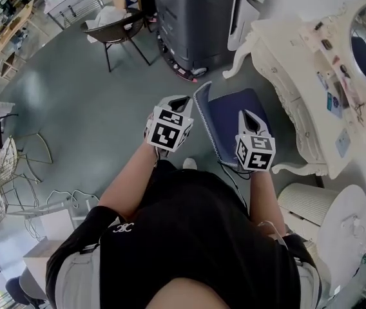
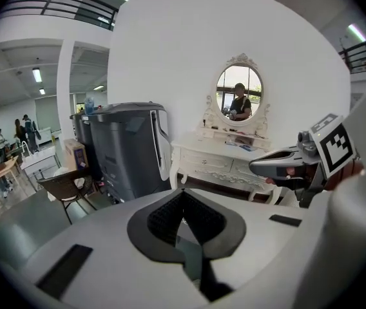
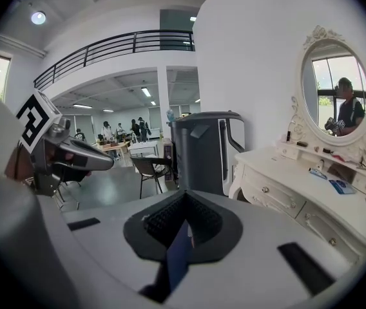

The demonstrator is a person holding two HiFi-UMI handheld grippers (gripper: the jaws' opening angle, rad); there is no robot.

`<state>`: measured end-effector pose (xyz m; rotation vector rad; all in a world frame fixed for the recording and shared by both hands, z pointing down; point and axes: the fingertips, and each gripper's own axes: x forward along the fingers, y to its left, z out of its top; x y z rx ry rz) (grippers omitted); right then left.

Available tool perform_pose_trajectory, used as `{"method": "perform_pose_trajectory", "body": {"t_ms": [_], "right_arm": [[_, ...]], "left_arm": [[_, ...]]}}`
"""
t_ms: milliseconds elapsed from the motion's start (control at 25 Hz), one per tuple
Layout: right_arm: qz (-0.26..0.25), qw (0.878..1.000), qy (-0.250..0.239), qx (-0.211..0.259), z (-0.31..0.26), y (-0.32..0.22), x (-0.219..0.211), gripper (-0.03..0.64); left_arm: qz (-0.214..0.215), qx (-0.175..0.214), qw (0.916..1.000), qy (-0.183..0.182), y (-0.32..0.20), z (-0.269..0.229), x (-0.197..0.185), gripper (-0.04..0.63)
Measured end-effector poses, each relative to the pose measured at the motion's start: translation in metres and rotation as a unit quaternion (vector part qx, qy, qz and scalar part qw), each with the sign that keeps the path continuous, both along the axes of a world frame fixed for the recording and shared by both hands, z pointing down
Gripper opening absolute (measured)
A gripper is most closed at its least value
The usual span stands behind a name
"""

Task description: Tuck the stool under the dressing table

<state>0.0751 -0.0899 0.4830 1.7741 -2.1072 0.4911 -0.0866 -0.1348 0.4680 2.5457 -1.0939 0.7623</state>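
The stool (image 1: 233, 116) has a dark blue seat with a pale trimmed edge and stands on the grey floor just left of the cream dressing table (image 1: 297, 76). My left gripper (image 1: 182, 100) is shut, its tip beside the stool's left edge. My right gripper (image 1: 247, 114) is also shut and hovers over the blue seat; blue shows through the slit of its jaws (image 3: 184, 227). Whether either tip touches the stool I cannot tell. The left gripper view looks past shut jaws (image 2: 183, 217) at the dressing table (image 2: 216, 163) and its oval mirror (image 2: 239, 93). The stool's legs are hidden.
A tall dark grey machine (image 1: 189, 18) stands just beyond the stool. A brown chair (image 1: 118, 31) is further left on the floor. A white ribbed unit (image 1: 307, 205) sits at my right side. Wire racks (image 1: 15, 166) line the left edge. Small items lie on the dressing table's top (image 3: 328, 172).
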Motion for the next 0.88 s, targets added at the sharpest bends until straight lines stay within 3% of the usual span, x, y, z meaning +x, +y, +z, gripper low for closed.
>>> {"method": "perform_pose_trajectory", "body": {"t_ms": [240, 400, 680, 880], "right_arm": [[0.021, 0.999, 0.001, -0.028, 0.011, 0.006, 0.013, 0.009], [0.055, 0.998, 0.002, -0.032, 0.014, 0.005, 0.022, 0.009], [0.114, 0.992, 0.006, -0.059, 0.026, 0.012, 0.024, 0.009], [0.174, 0.982, -0.005, -0.071, 0.029, 0.021, 0.036, 0.009]], "left_arm": [[0.063, -0.016, 0.9979, -0.004, -0.015, 0.009, 0.030, 0.008], [0.128, -0.024, 0.9911, -0.027, -0.029, 0.019, 0.054, 0.008], [0.241, -0.040, 0.9689, -0.036, -0.048, 0.033, 0.090, 0.008], [0.326, -0.041, 0.9430, -0.052, -0.050, 0.035, 0.115, 0.008]]}}
